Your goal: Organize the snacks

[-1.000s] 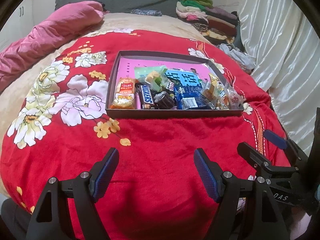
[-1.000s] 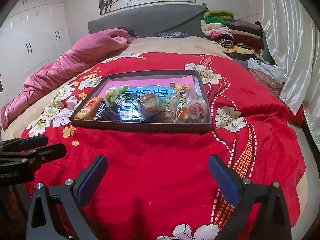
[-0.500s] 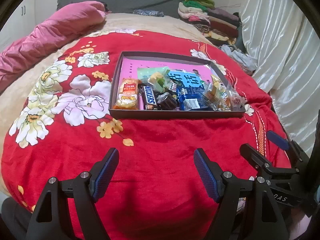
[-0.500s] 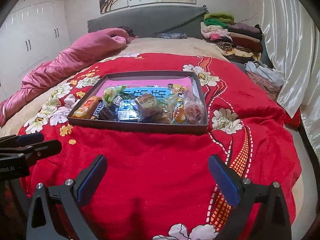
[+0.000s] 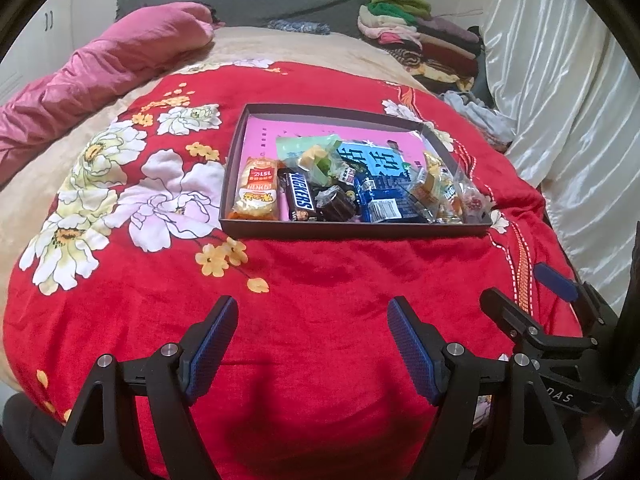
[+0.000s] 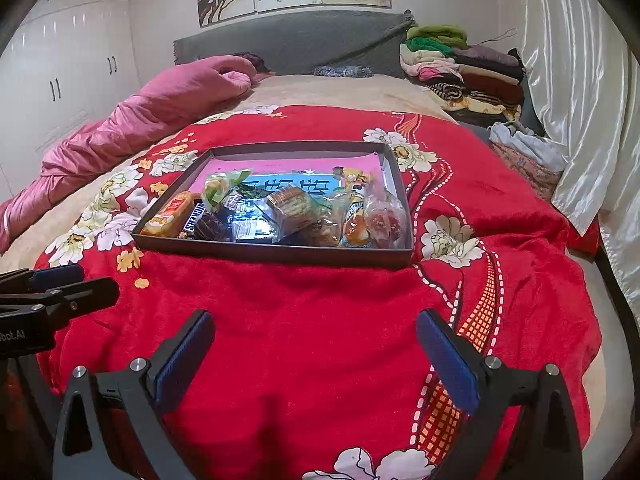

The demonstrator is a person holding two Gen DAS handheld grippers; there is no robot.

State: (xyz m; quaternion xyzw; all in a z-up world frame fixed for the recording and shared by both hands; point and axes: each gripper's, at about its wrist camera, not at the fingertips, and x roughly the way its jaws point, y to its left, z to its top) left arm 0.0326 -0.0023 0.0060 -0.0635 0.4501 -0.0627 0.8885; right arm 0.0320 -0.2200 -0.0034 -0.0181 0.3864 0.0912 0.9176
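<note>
Both grippers — left gripper [image 5: 312, 320], right gripper [image 6: 314, 334] — gape wide, empty; the snack tray [image 5: 344, 230], perhaps cardboard, lies ahead.

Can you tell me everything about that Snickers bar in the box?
The brown Snickers bar is a long sealed wrapper, glossy, with white-and-blue lettering. It lies flat in the shallow dark cardboard box on the red flowered blanket, near the front left. An orange-yellow snack packet lies beside it on one side, a dark round wrapped cake on the other. Nothing grips it.
</note>
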